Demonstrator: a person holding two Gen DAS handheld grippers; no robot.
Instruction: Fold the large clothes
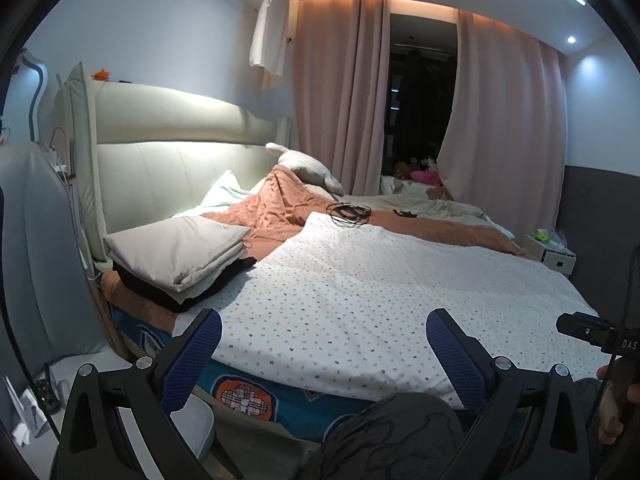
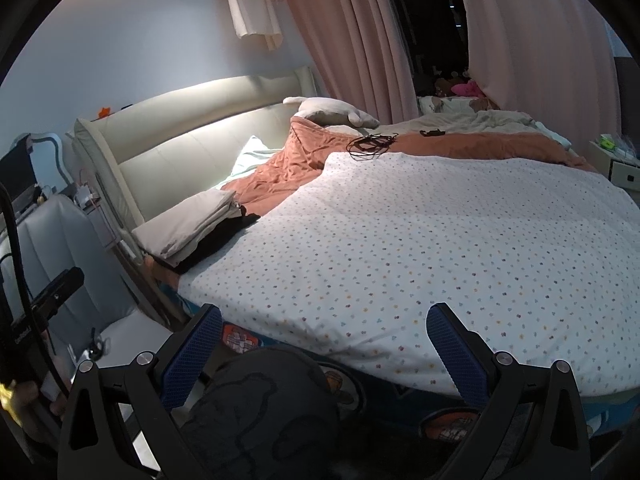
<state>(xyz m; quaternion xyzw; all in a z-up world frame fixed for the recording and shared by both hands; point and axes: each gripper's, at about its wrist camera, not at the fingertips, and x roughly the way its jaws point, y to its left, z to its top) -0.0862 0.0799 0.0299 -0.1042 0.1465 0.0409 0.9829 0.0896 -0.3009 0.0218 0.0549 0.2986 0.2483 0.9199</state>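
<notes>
Left wrist: spread fingers flank the dotted sheet, seemingly not touching.

A large white cloth printed with small coloured dots lies spread flat over the near part of the bed, its near edge hanging just past the mattress side. Its far edge lies over a rumpled orange-brown cover. To its left, by the headboard, a folded beige cloth sits stacked on a folded black one.
</notes>
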